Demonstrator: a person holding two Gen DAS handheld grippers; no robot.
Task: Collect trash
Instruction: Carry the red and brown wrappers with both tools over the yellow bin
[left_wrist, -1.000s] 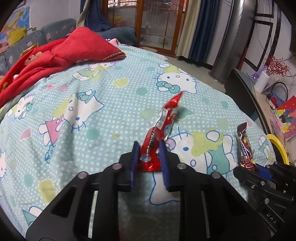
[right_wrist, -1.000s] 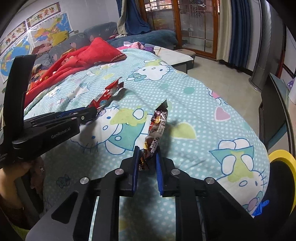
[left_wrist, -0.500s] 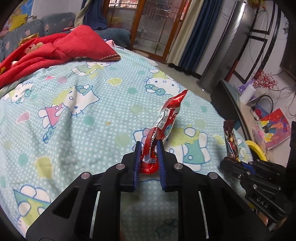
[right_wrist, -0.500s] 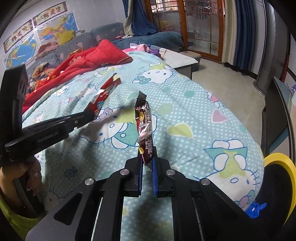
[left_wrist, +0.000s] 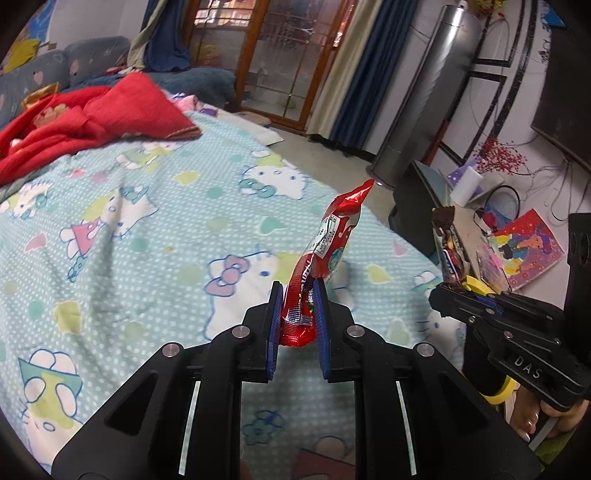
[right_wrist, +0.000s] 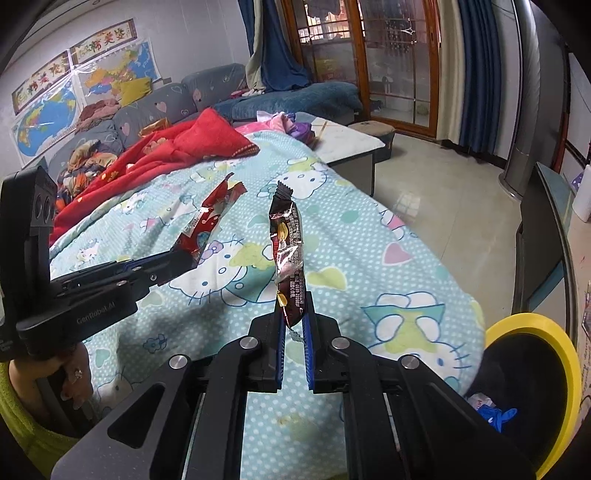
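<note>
My left gripper (left_wrist: 298, 295) is shut on the lower end of a red snack wrapper (left_wrist: 327, 243), which stands up above the bed. In the right wrist view the same left gripper (right_wrist: 184, 256) shows at the left with that red wrapper (right_wrist: 210, 218). My right gripper (right_wrist: 293, 308) is shut on a dark brown wrapper (right_wrist: 288, 251), also held upright over the bed. From the left wrist view the right gripper (left_wrist: 448, 291) is at the right edge with the brown wrapper (left_wrist: 447, 243). Both wrappers hang clear of the bed cover.
A cartoon-cat bed cover (right_wrist: 369, 240) fills the middle. A red blanket (left_wrist: 92, 114) lies at the far side. A yellow-rimmed bin (right_wrist: 535, 332) with a dark liner stands at the bed's right corner, with a blue scrap inside. A dark cabinet (right_wrist: 543, 236) and tiled floor (right_wrist: 443, 184) lie beyond.
Both grippers have risen from the bed cover with their wrappers and drifted towards the bed's right side. The jaws of each have pressed tighter on the wrapper.
</note>
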